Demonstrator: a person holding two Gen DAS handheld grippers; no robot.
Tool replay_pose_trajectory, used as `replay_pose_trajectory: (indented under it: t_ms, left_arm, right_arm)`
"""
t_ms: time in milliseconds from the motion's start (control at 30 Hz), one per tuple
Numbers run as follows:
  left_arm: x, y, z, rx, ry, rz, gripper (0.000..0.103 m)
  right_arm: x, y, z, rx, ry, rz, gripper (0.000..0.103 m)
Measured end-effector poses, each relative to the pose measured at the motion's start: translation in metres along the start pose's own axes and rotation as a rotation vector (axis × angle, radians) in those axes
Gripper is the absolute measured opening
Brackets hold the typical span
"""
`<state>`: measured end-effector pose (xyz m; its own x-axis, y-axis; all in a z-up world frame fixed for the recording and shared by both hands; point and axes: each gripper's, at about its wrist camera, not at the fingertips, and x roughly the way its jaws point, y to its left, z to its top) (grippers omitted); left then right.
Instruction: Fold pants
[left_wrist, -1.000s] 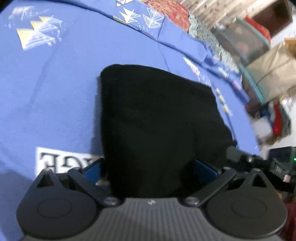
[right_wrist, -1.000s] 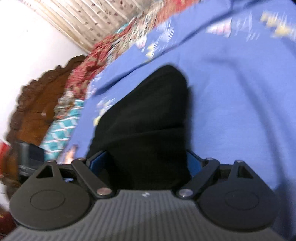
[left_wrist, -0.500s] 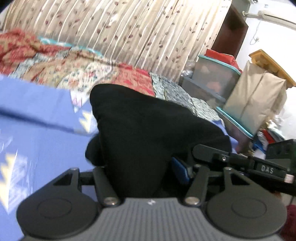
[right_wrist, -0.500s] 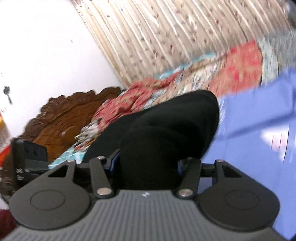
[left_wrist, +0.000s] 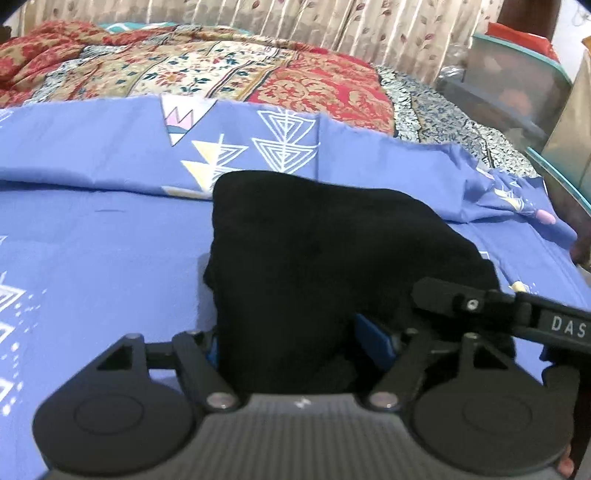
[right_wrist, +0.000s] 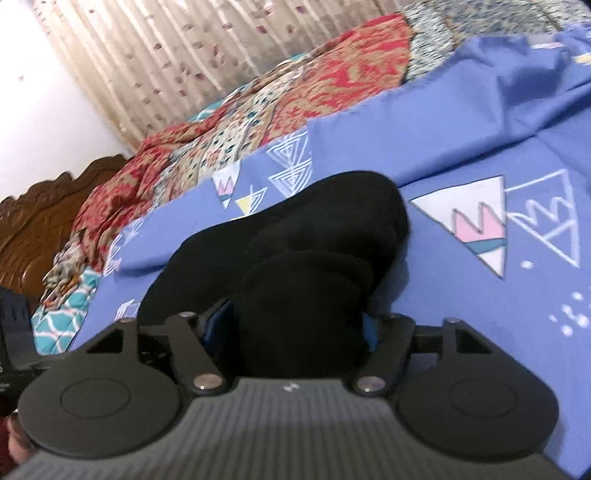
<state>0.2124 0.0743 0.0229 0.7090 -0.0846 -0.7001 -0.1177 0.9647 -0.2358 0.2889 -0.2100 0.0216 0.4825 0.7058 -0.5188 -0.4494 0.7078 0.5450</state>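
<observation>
Two grippers work one pair of black pants (left_wrist: 317, 266), which lies as a thick bundle on the blue sheet (left_wrist: 92, 236) of a bed, near its folded-back patterned edge. Left side first: the left gripper (left_wrist: 295, 343) has the near end of the bundle between its blue pads, the cloth filling the gap from one pad to the other; its jaws have just been opening after a brief squeeze, and whether the pads bite or only flank the cloth cannot be told. To its right, the right gripper (right_wrist: 295, 325) holds the neighbouring end in the same manner, a rounded roll of cloth wedged between its pads, jaws likewise just opening, grip likewise uncertain. Beyond the bundle lie a red floral quilt (right_wrist: 258, 110) and a curtain (right_wrist: 166, 48); a carved headboard (right_wrist: 40, 218) shows at the right camera's left edge. Judgement: the step in hand appears to be carrying the doubled end over and laying it down. To do it well, both ends should travel level and together, land square on the lower layers, and be released only once the cloth rests flat. Uneven release risks a skewed, lumpy fold.
</observation>
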Motion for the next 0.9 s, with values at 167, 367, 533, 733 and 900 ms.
replay_pose_trajectory:
  t_ms: [167,367,533,733,900]
  left_arm:
    - [-0.053,-0.006,-0.029,-0.044,-0.017,0.005,0.087]
    - [-0.095,-0.035,-0.085,0.016,0.04,0.09,0.088]
    - [-0.131,-0.053,-0.13,0.07,0.069,0.184,0.097]
    - [-0.167,-0.071,-0.165,0.087,0.072,0.225,0.103]
    - [-0.183,-0.079,-0.178,0.089,0.086,0.248,0.103]
  right_arm:
    - [-0.05,0.009,-0.024,0.009,-0.043,-0.061,0.084]
    - [-0.081,0.019,-0.074,0.037,0.013,-0.134,0.085]
    - [-0.12,0.037,-0.113,-0.005,0.07,-0.195,0.085]
    - [-0.148,0.046,-0.149,0.015,0.139,-0.22,0.086]
    - [-0.166,0.059,-0.164,-0.013,0.146,-0.216,0.09]
